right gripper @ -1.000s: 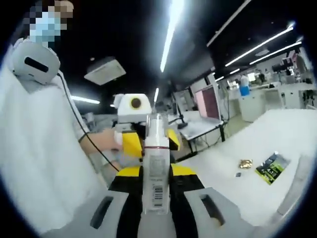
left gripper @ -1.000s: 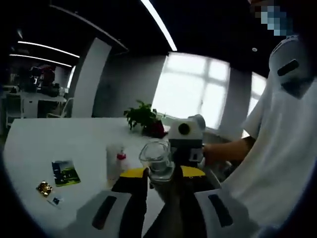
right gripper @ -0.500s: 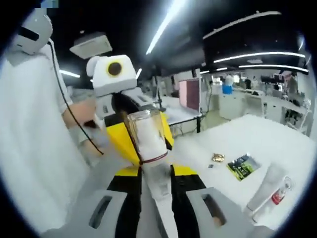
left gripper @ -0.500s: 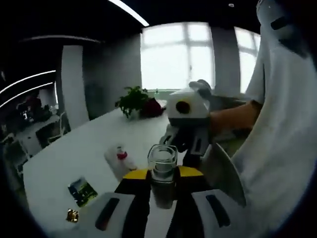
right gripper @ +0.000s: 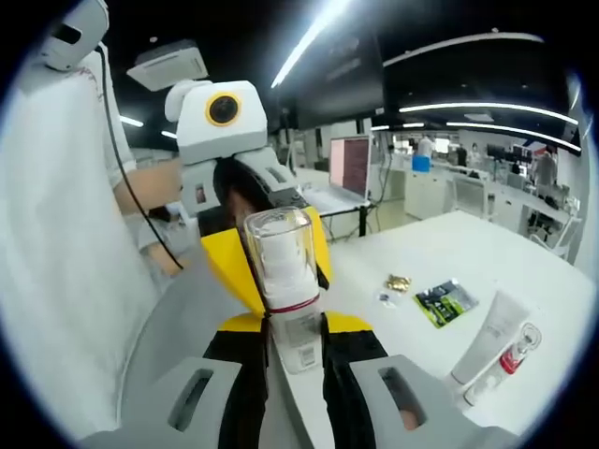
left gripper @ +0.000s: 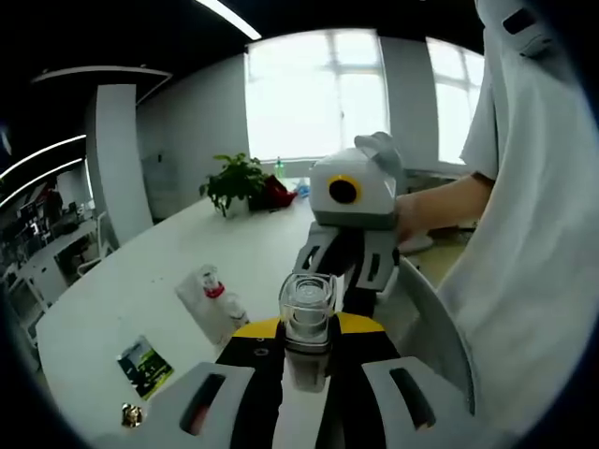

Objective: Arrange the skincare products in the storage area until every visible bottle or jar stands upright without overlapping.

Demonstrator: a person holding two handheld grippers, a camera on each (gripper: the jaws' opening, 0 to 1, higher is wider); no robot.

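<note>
My left gripper (left gripper: 307, 329) is shut on a clear-capped bottle (left gripper: 307, 301) that stands up between its yellow-tipped jaws. My right gripper (right gripper: 298, 325) is shut on a clear-capped bottle (right gripper: 282, 257) with a red band and a barcode label. The two grippers face each other closely: the right gripper (left gripper: 348, 262) rises just behind the bottle in the left gripper view, and the left gripper (right gripper: 251, 210) stands just behind the bottle in the right gripper view. I cannot tell whether both hold the same bottle. A white tube (right gripper: 489, 335) and a small red-capped bottle (right gripper: 510, 360) lie on the white table (right gripper: 412, 257).
On the table (left gripper: 131, 290) lie the tube and red-capped bottle (left gripper: 211, 297), a green packet (left gripper: 144, 365) and a small gold item (left gripper: 131, 414). The packet (right gripper: 446, 301) and gold item (right gripper: 398, 281) lie apart. A potted plant (left gripper: 236, 182) stands at the far end. A person in white stands close.
Both views have swung toward the table, so the tube, packet and gold item show more fully. The bottle in the right gripper tilted and has come back nearly upright. The grippers stand closer together.
</note>
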